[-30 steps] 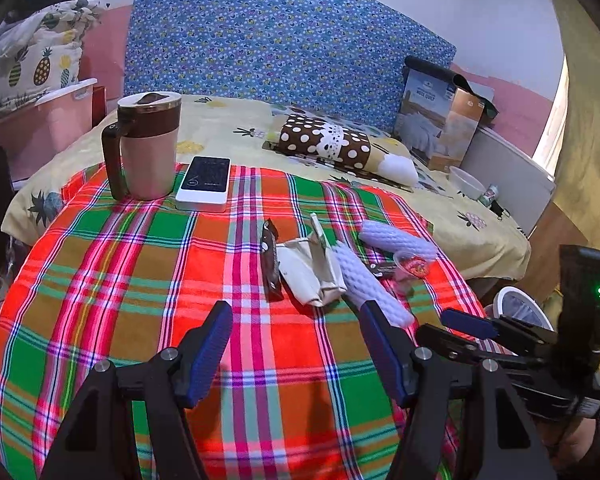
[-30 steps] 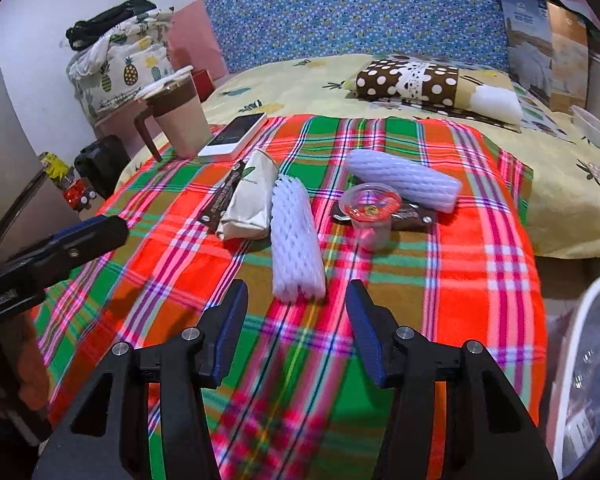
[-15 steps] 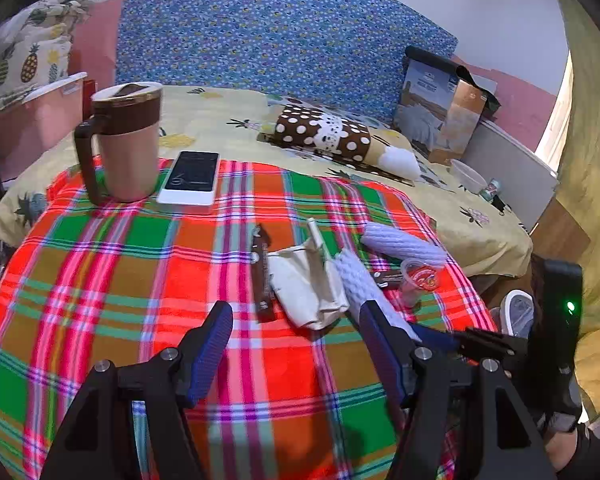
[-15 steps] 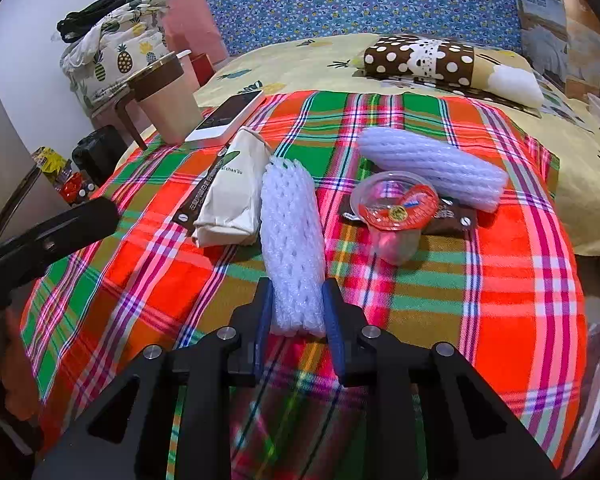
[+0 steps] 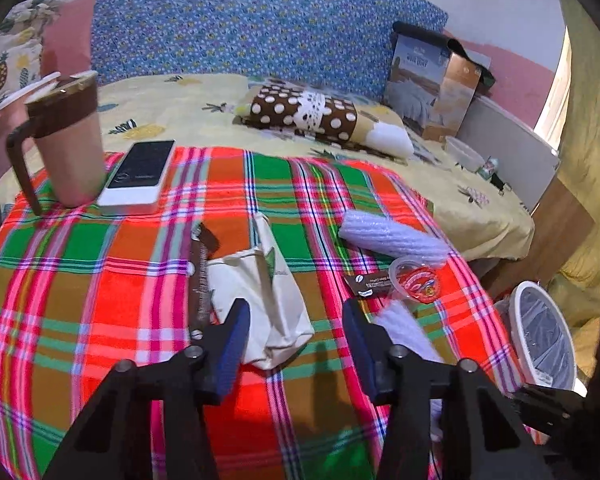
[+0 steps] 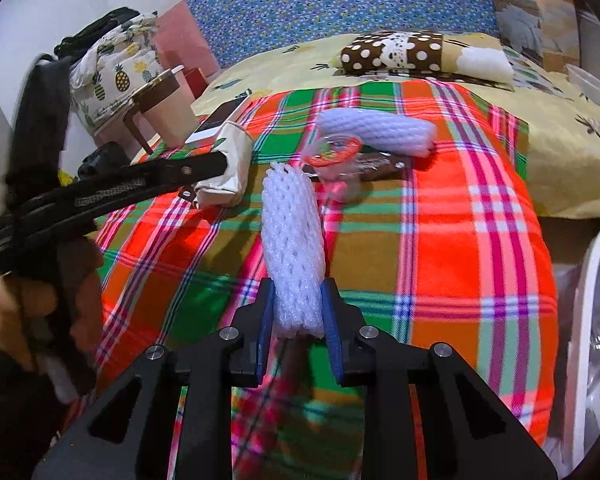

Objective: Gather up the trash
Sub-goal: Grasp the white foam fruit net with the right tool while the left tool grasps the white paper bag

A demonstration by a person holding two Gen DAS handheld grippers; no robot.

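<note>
We have the right gripper (image 6: 298,316) clenched on the near end of a white foam net sleeve (image 6: 292,236), its blue pads pressing both sides; the sleeve juts forward from the claw, over the plaid tablecloth (image 6: 452,240); beyond its far tip we see a clear plastic cup (image 6: 336,160) with a red lid, a brown wrapper (image 6: 374,166) and a second foam sleeve (image 6: 376,130); our left gripper (image 5: 296,336) hangs spread wide, gripping nothing, above the near end of a cream paper bag (image 5: 260,292); a white-rimmed bin (image 5: 540,336) stands beside the table.
</note>
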